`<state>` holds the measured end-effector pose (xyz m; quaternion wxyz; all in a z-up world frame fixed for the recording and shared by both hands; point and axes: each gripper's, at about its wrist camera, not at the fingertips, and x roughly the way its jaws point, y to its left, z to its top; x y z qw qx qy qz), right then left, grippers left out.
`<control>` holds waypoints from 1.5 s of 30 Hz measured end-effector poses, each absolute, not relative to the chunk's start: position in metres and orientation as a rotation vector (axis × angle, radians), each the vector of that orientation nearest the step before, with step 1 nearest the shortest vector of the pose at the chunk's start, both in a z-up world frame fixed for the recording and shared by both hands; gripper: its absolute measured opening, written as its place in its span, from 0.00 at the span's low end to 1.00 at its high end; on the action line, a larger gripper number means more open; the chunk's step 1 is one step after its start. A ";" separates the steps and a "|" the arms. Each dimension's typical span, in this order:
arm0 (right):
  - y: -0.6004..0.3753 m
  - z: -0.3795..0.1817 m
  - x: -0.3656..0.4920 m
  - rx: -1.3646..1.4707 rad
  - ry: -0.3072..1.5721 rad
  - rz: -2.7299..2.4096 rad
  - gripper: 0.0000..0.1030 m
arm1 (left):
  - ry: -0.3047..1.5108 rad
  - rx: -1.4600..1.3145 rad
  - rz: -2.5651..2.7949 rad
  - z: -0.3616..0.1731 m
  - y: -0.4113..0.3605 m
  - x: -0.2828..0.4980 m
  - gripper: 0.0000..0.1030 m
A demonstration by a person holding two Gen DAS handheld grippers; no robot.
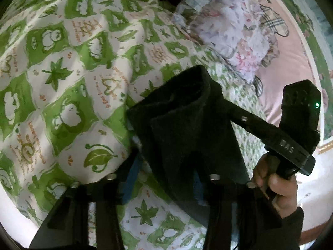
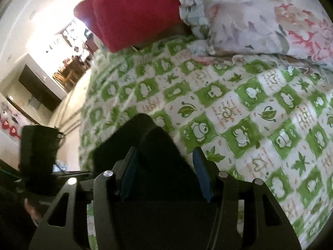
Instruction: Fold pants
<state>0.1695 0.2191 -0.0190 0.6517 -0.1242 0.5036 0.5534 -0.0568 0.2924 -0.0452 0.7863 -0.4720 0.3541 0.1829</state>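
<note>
Black, soft, fleecy fabric pants [image 1: 183, 129]: bunched and folded over themselves, several thick layers stacked, not flat. Left wrist view shows a rolled upper edge with a deep crease, the bundle tilted and raised over the green-and-white patterned bed cover [image 1: 62, 83]. Right wrist view shows the same dark mass [image 2: 154, 158], details hard to read.

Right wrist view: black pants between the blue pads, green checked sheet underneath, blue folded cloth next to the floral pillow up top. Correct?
One error: the folded cloth beside the floral pillow is red, not blue; the right wrist view shows it. The rest stands: black pants between the right gripper pads, over the green checked sheet.
</note>
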 end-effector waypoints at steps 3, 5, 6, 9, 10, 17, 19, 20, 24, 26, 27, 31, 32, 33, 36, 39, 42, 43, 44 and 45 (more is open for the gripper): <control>0.225 -0.028 0.172 -0.261 1.177 1.258 0.35 | 0.761 -1.021 0.391 -0.046 0.295 -0.055 0.25; 0.222 -0.027 0.169 -0.242 1.169 1.266 0.28 | 0.761 -1.035 0.371 -0.047 0.297 -0.052 0.17; 0.220 -0.025 0.167 -0.241 1.158 1.266 0.26 | 0.759 -1.037 0.369 -0.045 0.296 -0.051 0.15; 0.211 -0.013 0.163 -0.209 1.141 1.262 0.22 | 0.745 -1.019 0.363 -0.035 0.291 -0.049 0.12; 0.206 -0.007 0.162 -0.192 1.129 1.262 0.22 | 0.736 -1.015 0.356 -0.030 0.289 -0.049 0.11; 0.161 0.037 0.157 -0.057 1.027 1.265 0.21 | 0.688 -0.919 0.271 0.020 0.261 -0.044 0.11; 0.142 0.049 0.155 -0.011 0.991 1.260 0.21 | 0.675 -0.873 0.241 0.036 0.247 -0.041 0.11; 0.134 0.055 0.154 0.008 0.975 1.255 0.21 | 0.668 -0.856 0.230 0.042 0.240 -0.040 0.11; 0.095 0.073 0.152 0.094 0.918 1.234 0.20 | 0.644 -0.788 0.175 0.067 0.212 -0.033 0.11; 0.073 0.080 0.149 0.132 0.892 1.222 0.20 | 0.641 -0.760 0.152 0.075 0.198 -0.029 0.11; 0.064 0.082 0.148 0.145 0.880 1.216 0.20 | 0.641 -0.745 0.139 0.080 0.190 -0.027 0.11; 0.028 0.090 0.142 0.196 0.841 1.187 0.12 | 0.654 -0.689 0.091 0.093 0.157 -0.019 0.11; 0.017 0.092 0.140 0.213 0.833 1.176 0.11 | 0.657 -0.678 0.082 0.094 0.150 -0.018 0.11; 0.008 0.092 0.140 0.226 0.828 1.167 0.11 | 0.661 -0.662 0.069 0.096 0.141 -0.015 0.11; -0.016 0.094 0.137 0.260 0.813 1.142 0.10 | 0.674 -0.616 0.027 0.102 0.112 -0.007 0.11; -0.041 0.094 0.134 0.293 0.794 1.116 0.09 | 0.688 -0.568 -0.015 0.104 0.083 0.003 0.11; -0.066 0.094 0.133 0.325 0.777 1.088 0.09 | 0.703 -0.531 -0.046 0.105 0.058 0.011 0.11; -0.073 0.093 0.132 0.333 0.773 1.080 0.08 | 0.709 -0.521 -0.056 0.105 0.051 0.014 0.11; -0.082 0.093 0.132 0.341 0.766 1.069 0.08 | 0.715 -0.511 -0.067 0.104 0.043 0.017 0.11; -0.091 0.091 0.131 0.351 0.761 1.058 0.08 | 0.722 -0.500 -0.077 0.104 0.036 0.020 0.11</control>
